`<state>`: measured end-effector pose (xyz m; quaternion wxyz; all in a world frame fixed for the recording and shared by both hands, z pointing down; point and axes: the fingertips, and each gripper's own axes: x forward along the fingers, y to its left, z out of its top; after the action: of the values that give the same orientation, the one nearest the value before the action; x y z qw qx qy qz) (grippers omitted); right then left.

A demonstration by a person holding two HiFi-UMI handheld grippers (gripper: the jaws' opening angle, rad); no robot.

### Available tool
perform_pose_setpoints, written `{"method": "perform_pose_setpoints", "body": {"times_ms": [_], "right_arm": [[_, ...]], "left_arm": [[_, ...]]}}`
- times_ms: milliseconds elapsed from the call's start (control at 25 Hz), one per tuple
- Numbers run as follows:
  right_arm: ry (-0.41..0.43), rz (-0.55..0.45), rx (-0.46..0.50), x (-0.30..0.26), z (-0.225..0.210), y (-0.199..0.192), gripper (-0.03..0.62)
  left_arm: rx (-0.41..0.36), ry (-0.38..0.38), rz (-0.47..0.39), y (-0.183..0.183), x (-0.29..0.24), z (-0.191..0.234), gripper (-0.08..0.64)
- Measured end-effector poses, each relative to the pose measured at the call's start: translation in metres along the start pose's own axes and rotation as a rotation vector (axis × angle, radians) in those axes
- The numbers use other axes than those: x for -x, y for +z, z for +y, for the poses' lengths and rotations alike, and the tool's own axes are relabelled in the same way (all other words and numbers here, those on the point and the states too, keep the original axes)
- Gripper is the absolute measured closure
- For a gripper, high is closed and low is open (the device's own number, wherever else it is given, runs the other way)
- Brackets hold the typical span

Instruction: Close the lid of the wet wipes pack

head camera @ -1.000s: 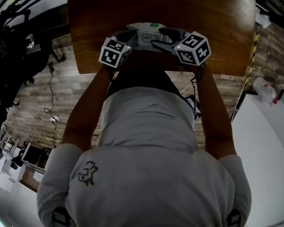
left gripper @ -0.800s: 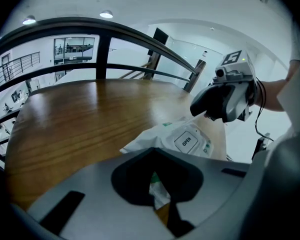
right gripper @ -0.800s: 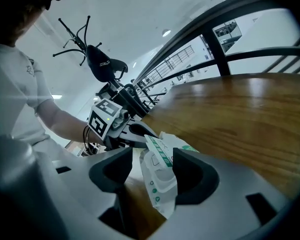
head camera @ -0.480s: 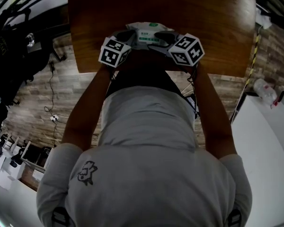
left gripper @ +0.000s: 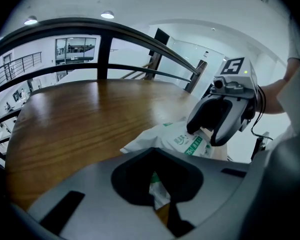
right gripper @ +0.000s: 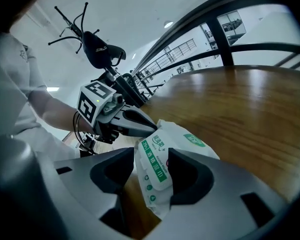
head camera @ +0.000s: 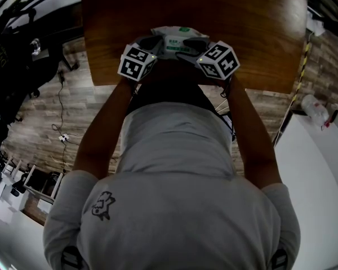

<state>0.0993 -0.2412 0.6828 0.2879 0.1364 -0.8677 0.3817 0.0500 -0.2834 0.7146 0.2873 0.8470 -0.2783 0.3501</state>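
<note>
The left gripper (left gripper: 157, 194) has its fingers together, pinched on an end fold of the wet wipes pack (right gripper: 162, 134). The right gripper (right gripper: 152, 166) has its fingers clamped across the pack at the lid (right gripper: 156, 176). The pack sits at the near edge of the desk (head camera: 242, 27). The step in hand is probably pressing the lid flat, which next calls for firm pressure along the flap edge. The pack's long axis runs left to right between the grippers, printed face upward.

The wet wipes pack (head camera: 177, 38) lies on the table (head camera: 248, 21) by its near edge, at 12 o'clock from the person. The left gripper (head camera: 151, 43) meets it at its 8 o'clock, pinching a corner; the right gripper (head camera: 198, 44) at 4 o'clock, jaws astride the pack's end
</note>
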Motion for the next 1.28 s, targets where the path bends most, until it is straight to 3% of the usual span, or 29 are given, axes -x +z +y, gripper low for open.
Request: {"method": "perform_pose_setpoints", "body": {"times_ms": [440, 840, 1280], "right_arm": [[-0.155, 0.058, 0.055, -0.007, -0.016, 0.000, 0.472], [-0.294, 0.143, 0.153, -0.011, -0.015, -0.004, 0.472], [-0.381, 0.163, 0.233, -0.014, -0.016, -0.007, 0.471]], "left_arm": [[-0.019, -0.018, 0.007, -0.001, 0.000, 0.001, 0.546], [-0.021, -0.035, 0.013, -0.001, 0.001, 0.000, 0.546], [-0.027, -0.056, 0.008, 0.001, 0.000, -0.001, 0.546]]}}
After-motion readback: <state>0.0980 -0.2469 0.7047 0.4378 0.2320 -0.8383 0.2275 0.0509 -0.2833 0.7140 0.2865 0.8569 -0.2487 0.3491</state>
